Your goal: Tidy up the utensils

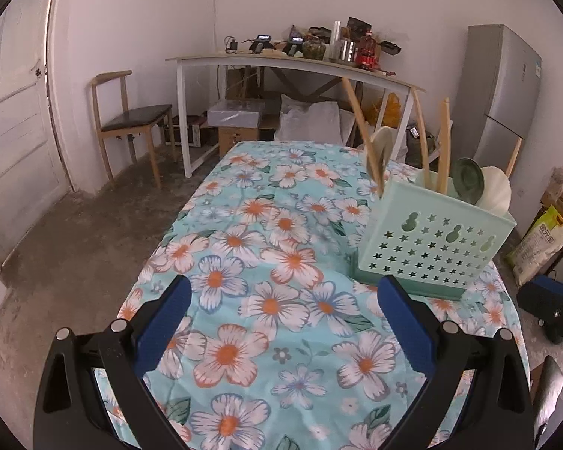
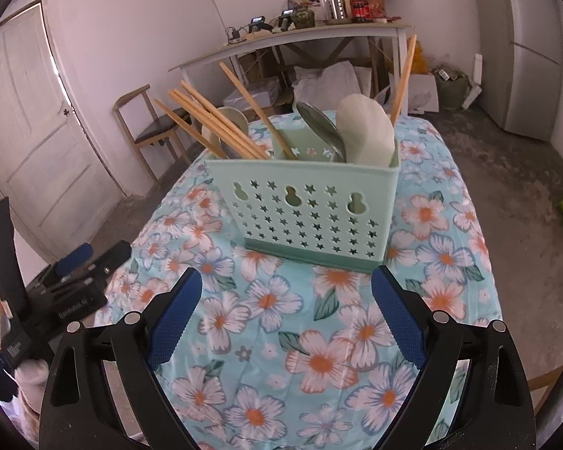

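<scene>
A mint-green utensil holder (image 2: 304, 210) with star-shaped holes stands upright on the floral tablecloth (image 2: 266, 322). In it lean several wooden chopsticks (image 2: 221, 120), a dark green spoon (image 2: 321, 127) and a cream spoon (image 2: 366, 135). My right gripper (image 2: 286, 315) hangs just short of the holder, jaws wide apart with nothing between them. In the left wrist view the holder (image 1: 428, 240) stands ahead to the right, with chopsticks (image 1: 360, 127) and spoons (image 1: 480, 183) sticking out. My left gripper (image 1: 286, 322) is open over bare cloth (image 1: 244, 262), empty.
A wooden chair (image 1: 131, 127) and a white desk (image 1: 289, 63) crowded with bottles and clutter stand beyond the table. A grey fridge (image 1: 503, 90) is at the right, a door (image 1: 15, 127) at the left. The other handheld gripper (image 2: 56, 292) shows at the left edge.
</scene>
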Demonstrator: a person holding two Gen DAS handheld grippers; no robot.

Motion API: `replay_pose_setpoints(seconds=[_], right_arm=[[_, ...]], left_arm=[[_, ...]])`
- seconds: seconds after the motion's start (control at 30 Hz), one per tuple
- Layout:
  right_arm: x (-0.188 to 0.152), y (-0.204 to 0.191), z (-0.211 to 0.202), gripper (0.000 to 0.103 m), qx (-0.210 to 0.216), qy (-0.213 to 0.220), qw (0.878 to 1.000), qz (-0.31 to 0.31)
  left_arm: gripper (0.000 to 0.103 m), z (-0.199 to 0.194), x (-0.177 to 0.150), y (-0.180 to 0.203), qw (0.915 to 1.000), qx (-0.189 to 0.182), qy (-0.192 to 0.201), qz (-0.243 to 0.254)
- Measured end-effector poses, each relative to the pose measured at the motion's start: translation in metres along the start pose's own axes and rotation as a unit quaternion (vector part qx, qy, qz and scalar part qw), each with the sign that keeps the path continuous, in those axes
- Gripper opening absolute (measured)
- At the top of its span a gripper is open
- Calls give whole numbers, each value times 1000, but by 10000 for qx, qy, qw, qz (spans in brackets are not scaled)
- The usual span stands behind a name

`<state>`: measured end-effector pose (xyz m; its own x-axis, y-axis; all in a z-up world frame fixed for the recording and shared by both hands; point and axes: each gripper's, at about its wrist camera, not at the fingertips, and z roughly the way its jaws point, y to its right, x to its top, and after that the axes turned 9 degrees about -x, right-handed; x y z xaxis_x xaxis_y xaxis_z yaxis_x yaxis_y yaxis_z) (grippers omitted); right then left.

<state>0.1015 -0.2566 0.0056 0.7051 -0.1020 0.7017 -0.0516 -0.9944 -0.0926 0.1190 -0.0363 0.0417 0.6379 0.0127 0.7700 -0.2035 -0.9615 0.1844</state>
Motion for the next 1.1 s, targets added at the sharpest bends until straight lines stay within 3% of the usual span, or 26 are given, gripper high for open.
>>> replay_pose_setpoints(seconds=[0.5,0.73,1.1], right_arm=[[6,12,-14,92,-210,124,9997,79],[1,17,-22,93,-296,337,9988,172],[5,25,-6,93,-683,275,9973,38]], left_arm=[[97,-16,16,12,10000,63,-50,10],[97,-28,18,16,9993,365,97,42],[97,-3,22,30,9985,518,-135,101]])
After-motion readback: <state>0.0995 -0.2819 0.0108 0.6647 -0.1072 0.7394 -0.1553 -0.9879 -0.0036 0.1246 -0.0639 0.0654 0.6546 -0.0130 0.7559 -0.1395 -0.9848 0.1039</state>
